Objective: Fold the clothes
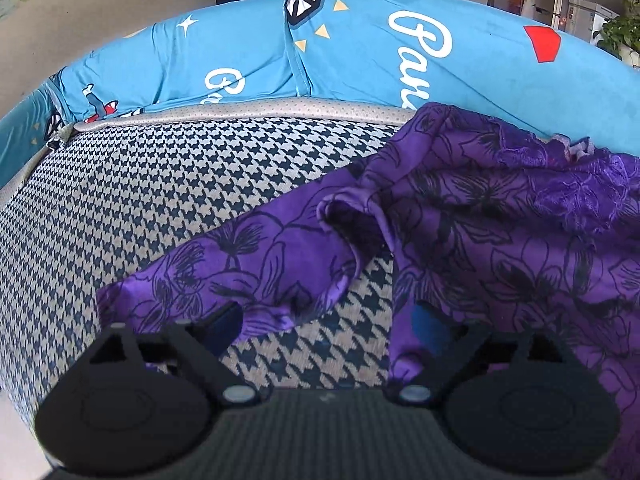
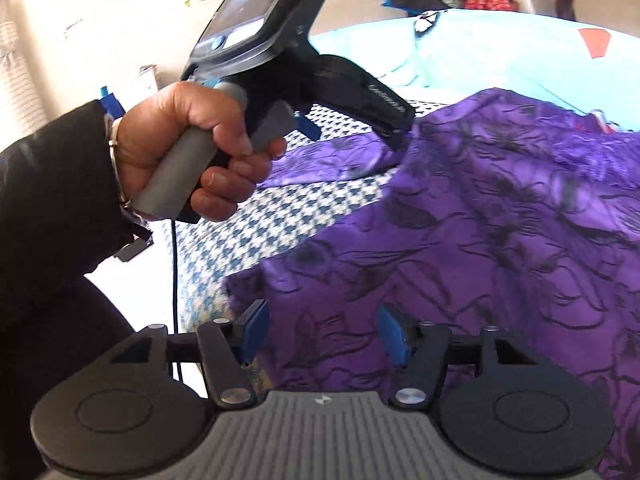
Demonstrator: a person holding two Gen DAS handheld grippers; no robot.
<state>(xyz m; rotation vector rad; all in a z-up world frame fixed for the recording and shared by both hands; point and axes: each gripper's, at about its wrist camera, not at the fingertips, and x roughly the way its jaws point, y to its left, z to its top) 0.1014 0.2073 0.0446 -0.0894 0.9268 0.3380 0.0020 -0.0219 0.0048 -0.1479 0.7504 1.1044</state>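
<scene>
Both claws are open and hold nothing, the left claw [image 1: 324, 320] and right claw [image 2: 322, 332] over the purple dress [image 1: 500, 220] on the checked bed [image 1: 160, 200]

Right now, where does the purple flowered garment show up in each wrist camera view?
Left wrist view: purple flowered garment fills the right half, one edge running down-left.
Right wrist view: it covers the centre and right.
Shared landmark: the houndstooth mat beneath it, left of the garment in both.
</scene>
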